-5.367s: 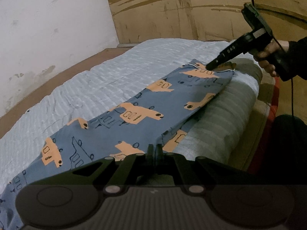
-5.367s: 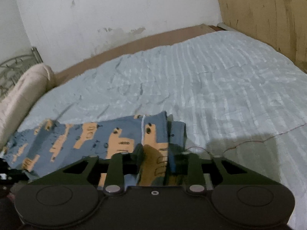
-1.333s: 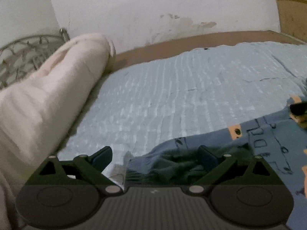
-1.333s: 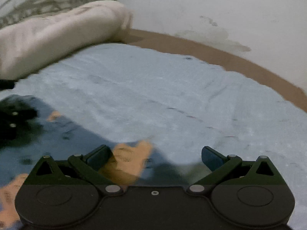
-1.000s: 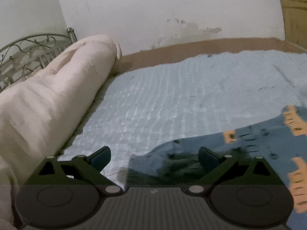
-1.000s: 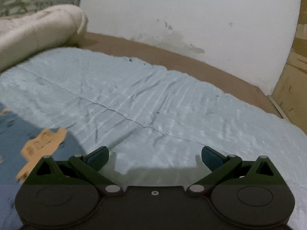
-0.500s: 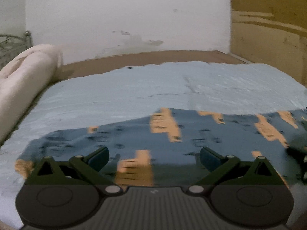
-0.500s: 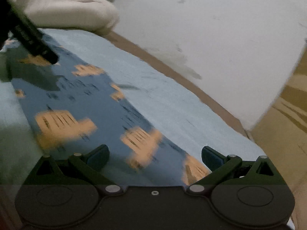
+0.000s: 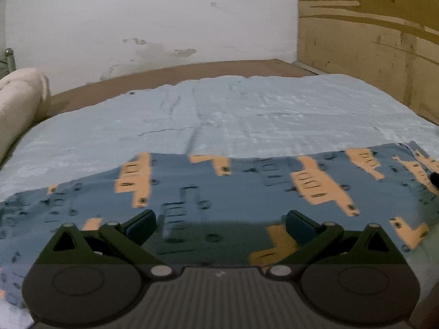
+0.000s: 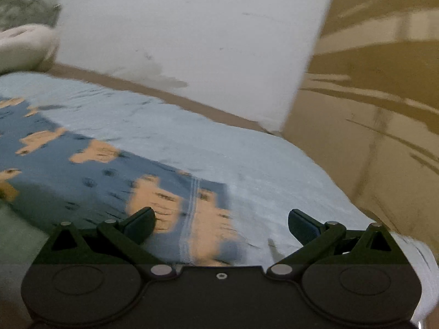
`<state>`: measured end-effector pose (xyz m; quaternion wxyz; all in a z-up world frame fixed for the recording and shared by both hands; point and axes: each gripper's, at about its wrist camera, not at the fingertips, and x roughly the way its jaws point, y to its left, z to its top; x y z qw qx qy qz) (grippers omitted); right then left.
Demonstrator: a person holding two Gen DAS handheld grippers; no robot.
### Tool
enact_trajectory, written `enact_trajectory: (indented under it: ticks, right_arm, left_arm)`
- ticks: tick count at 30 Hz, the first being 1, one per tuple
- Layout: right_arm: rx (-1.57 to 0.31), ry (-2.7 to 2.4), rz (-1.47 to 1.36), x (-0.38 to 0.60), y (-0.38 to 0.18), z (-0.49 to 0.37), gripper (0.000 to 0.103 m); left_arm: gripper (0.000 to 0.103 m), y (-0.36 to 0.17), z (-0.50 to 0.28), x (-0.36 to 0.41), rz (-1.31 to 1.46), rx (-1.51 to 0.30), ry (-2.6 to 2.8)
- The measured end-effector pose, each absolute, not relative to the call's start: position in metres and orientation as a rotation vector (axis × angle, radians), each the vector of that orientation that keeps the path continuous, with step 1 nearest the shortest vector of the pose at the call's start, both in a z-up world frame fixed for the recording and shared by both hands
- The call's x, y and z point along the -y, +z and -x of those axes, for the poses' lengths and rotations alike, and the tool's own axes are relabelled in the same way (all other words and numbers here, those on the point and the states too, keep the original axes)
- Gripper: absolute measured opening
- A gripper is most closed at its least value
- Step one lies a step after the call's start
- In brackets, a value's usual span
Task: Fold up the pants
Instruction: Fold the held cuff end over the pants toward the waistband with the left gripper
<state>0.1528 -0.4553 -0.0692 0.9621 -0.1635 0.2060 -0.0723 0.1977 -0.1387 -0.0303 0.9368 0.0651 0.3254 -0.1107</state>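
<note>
Blue pants (image 9: 233, 189) with orange vehicle prints lie flat across the near part of the bed, running left to right. My left gripper (image 9: 221, 223) is open and empty, just above the middle of the pants near their front edge. In the right wrist view the pants (image 10: 115, 172) end in a hem with white stitching. My right gripper (image 10: 221, 220) is open and empty, over that right end of the pants. The right wrist view is blurred by motion.
A light blue sheet (image 9: 247, 109) covers the bed beyond the pants. A rolled cream blanket (image 9: 16, 101) lies at the far left. A white wall (image 9: 164, 22) and a wooden panel (image 9: 370, 41) stand behind the bed.
Both grippers, shut on the pants 5.4 s ago, are open now. In the last second the left swung from the pants' left end to the middle; the right swung to the right end.
</note>
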Motion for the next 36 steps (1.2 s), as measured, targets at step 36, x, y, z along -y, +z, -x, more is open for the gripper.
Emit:
enact_trajectory:
  ticks: [36]
  right_arm:
    - [-0.396, -0.157, -0.768, 0.488, -0.059, -0.111, 0.086]
  left_arm:
    - [0.102, -0.023, -0.274, 0.256, -0.069, -0.8, -0.504]
